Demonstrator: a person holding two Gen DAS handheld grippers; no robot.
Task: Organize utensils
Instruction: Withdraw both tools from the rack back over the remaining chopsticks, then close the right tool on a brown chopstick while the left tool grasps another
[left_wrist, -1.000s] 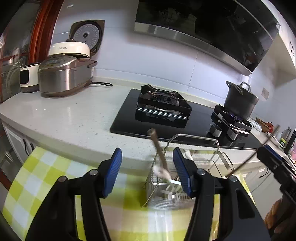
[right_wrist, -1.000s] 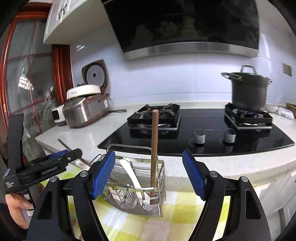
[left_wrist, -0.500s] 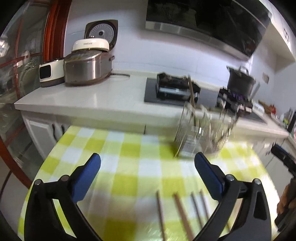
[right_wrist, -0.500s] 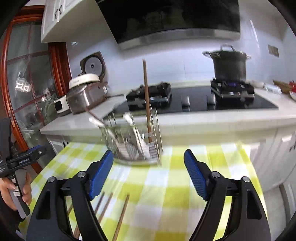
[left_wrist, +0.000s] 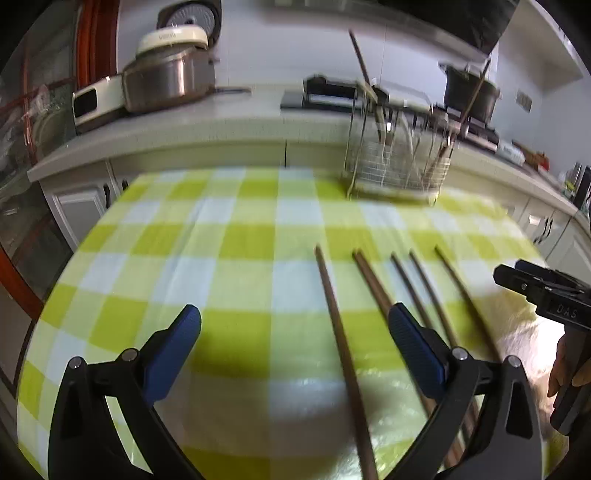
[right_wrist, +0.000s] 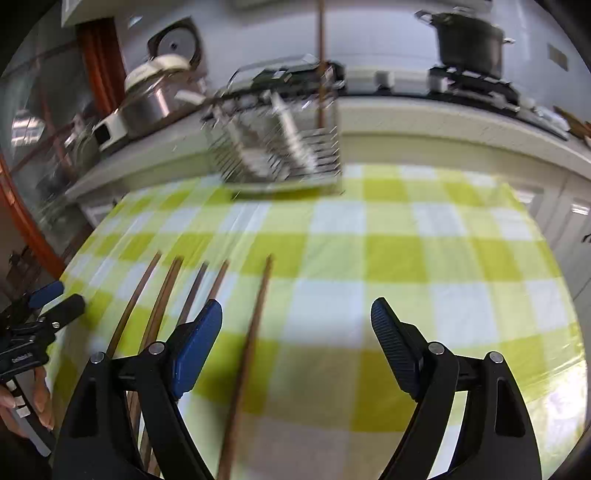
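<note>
Kitchen; "DAS" on right tongs (left_wrist: 546, 291) (blurred)

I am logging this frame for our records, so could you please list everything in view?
Chopsticks: five, brown, loose on the cloth nearest the grippers.
Wire basket: one, metal, far edge of the cloth, holding utensils.
Tablecloth: one, green and white check, covering the table.
Rice cooker: one, steel and cream, counter, left.
Pot: one, black, on the stove, right.
Left gripper: open, empty, above the cloth.
Right gripper: open, empty, above the cloth.
</note>
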